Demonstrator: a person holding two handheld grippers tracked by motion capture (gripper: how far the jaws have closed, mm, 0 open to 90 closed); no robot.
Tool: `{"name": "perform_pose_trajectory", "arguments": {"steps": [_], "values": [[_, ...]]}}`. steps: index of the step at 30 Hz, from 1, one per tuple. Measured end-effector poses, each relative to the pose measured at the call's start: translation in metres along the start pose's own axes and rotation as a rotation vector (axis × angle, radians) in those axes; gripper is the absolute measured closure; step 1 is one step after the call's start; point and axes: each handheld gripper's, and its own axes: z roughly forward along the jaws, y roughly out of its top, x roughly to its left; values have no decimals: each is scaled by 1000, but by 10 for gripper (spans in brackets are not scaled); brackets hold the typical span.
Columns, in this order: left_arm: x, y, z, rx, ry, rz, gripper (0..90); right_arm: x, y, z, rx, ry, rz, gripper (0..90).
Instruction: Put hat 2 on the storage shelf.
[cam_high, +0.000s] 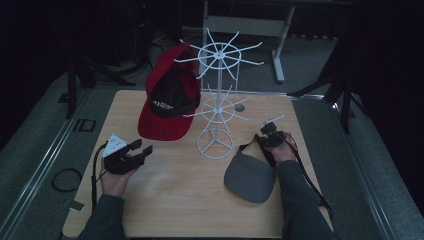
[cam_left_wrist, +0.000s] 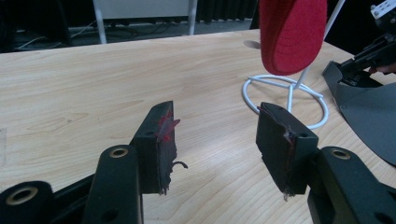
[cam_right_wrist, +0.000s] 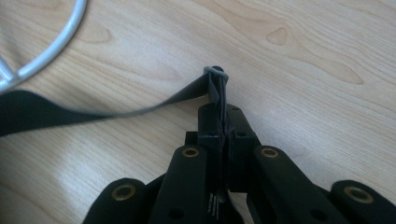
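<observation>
Grey cap (cam_high: 249, 177) lies flat on the wooden table (cam_high: 175, 200), at the near right, just right of the white wire rack's ring base; that places it, and the rest follows from left to right. At the left of the high view, the left gripper (cam_high: 139, 151) rests in the person's left hand (cam_high: 114, 181) over bare tabletop, its jaws standing well apart with nothing between them; the left gripper view shows the same gap, with wood grain between the two black pads (cam_left_wrist: 161, 140). Next comes a red cap (cam_high: 167, 97) with a black panel, hanging from an arm of the white wire rack (cam_high: 216, 100), brim down above the table. The rack stands upright near the table's middle on its ring base (cam_left_wrist: 289, 98). Right of it, the right gripper (cam_high: 272, 134) sits at the far edge of the grey cap, held by the right hand (cam_high: 283, 150). In the right gripper view its jaws are pressed together on a dark strap (cam_right_wrist: 217, 91) of the cap, which bears a small metal ring.
</observation>
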Motion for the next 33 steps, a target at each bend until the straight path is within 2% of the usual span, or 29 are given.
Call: {"name": "perform_pose_trajectory", "arguments": {"steps": [5, 16, 33], "values": [[0, 0, 0, 0, 3, -3, 479, 2, 1, -5, -43, 1, 18, 877], [0, 0, 0, -1, 7, -3, 478, 6, 7, -30, -176, 23, 63, 878], [0, 0, 0, -2, 6, -3, 478, 14, 17, -76, -343, -11, 32, 878]]}}
